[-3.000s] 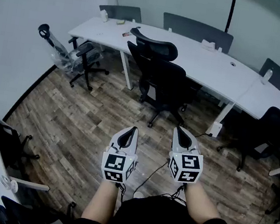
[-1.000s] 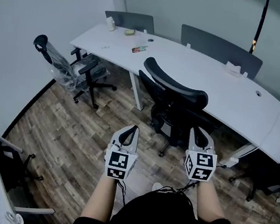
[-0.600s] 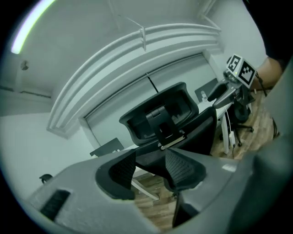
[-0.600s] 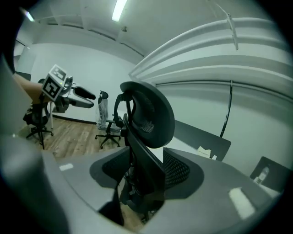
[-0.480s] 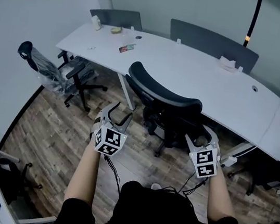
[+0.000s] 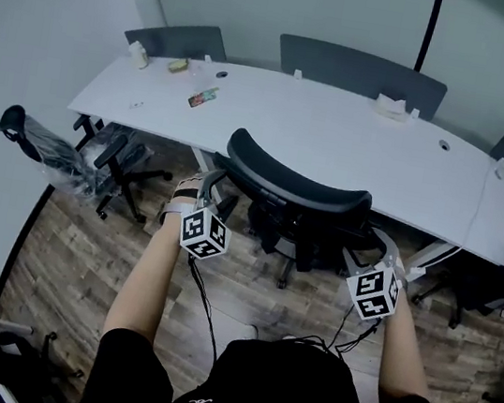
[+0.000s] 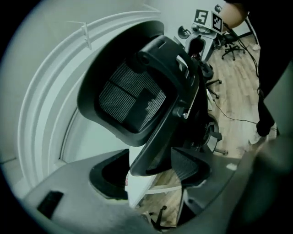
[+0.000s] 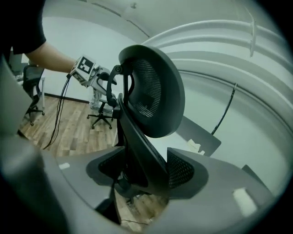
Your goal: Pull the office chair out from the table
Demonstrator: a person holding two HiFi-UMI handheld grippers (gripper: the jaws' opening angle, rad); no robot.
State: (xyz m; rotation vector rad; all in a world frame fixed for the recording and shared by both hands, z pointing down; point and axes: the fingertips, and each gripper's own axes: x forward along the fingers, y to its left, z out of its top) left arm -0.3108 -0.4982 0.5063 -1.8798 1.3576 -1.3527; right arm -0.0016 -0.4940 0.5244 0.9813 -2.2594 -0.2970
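Gripper views only: office chair (image 7: pixel 132 98) frame sat between opening, unclamped jaws; head view: left gripper (image 6: pixel 208 189), right gripper (image 6: pixel 379 247) flanked backrest, arms extended.

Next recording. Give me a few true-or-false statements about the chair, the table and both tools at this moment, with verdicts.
1. The black office chair stands at the white table. True.
2. The left tool and right tool flank the chair's back, one on each side. True; both tools' jaws are opening, with the back's frame between them.
3. The tabletop is bare. False: small items lie near its left end.
4. The floor is carpeted. False: it is wood planks.
5. The right tool holds a cable. False: only the chair's frame stands between its jaws.
6. A second chair, wrapped in clear plastic, stands off to the left. True.
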